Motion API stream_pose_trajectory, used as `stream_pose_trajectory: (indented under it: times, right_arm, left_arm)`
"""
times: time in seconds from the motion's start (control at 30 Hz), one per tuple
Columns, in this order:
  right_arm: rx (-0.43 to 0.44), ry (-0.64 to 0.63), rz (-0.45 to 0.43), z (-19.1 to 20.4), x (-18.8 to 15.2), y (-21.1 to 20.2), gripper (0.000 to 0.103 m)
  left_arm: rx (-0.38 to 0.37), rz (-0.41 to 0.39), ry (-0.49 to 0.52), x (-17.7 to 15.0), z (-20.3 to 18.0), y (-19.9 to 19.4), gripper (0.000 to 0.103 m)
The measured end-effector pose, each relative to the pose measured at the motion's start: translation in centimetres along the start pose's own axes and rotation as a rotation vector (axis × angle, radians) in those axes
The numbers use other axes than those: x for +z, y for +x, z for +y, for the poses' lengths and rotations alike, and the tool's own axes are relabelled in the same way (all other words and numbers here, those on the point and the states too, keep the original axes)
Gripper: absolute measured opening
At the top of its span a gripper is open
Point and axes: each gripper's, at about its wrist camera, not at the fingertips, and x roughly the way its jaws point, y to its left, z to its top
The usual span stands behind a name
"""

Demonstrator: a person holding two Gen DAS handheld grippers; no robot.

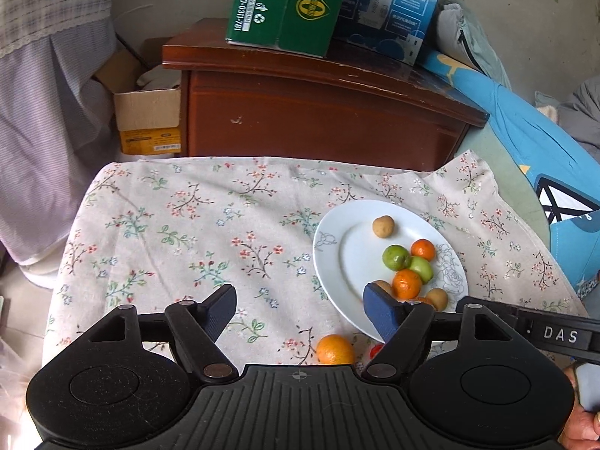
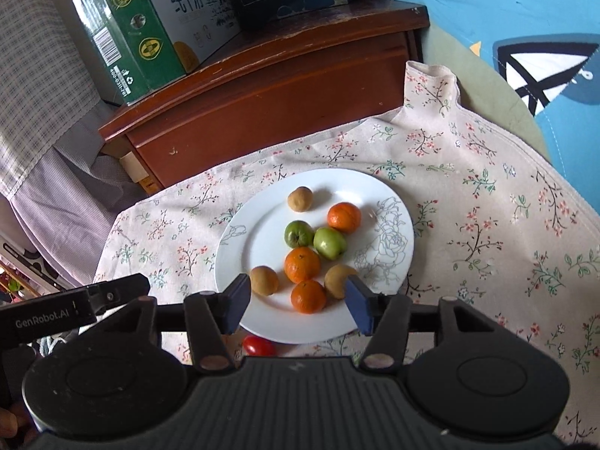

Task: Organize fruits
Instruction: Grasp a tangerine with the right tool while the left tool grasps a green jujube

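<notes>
On the left, the left gripper hangs above the flowered tablecloth with its jaws spread wide and nothing between them. Just near of its fingers, a loose orange lies on the cloth, off the near rim of the white plate. A red cherry tomato lies beside it, also off the plate.

The plate sits mid-table and already carries three oranges, two green fruits and three small brown ones, gathered towards its right half.

To the right, the right gripper is poised over the plate's near edge, jaws parted and empty, with the nearest plated orange and a brown fruit showing between its fingers, but not pressed.

The step in hand looks like a release just finished, with two pieces left to collect. The next move probably calls for the left gripper to dip back towards the loose orange and close around its middle, gently, since it could roll on the cloth.

Both grippers tilt steeply down towards the table, side by side, the left one's body showing at the left of the right wrist view.
</notes>
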Motion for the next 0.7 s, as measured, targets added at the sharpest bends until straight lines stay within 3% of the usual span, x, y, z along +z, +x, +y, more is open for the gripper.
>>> stream_pose_trajectory:
  times: [0.1,0.2,0.43,0.7]
  right_arm:
    - [0.027,-0.014,0.030,0.5,-1.8,-0.6,0.058]
    - [0.046,-0.042,0.042,0.9,-3.7,-1.0,0.060]
    - [0.098,-0.143,0.124,2.4,-6.6,0.1,0.060]
    - [0.106,-0.202,0.142,3.7,-7.3,1.7,0.059]
  left_arm:
    - [0.007,-0.015,0.002,-0.7,0.3,-0.8,0.077]
    - [-0.050,-0.008,-0.007,-0.9,0.5,-1.4,0.077]
    - [-0.016,0.056,0.004,-1.6,0.6,-1.3,0.077]
    - [0.009,0.118,0.011,-1.9,0.8,-0.5,0.077]
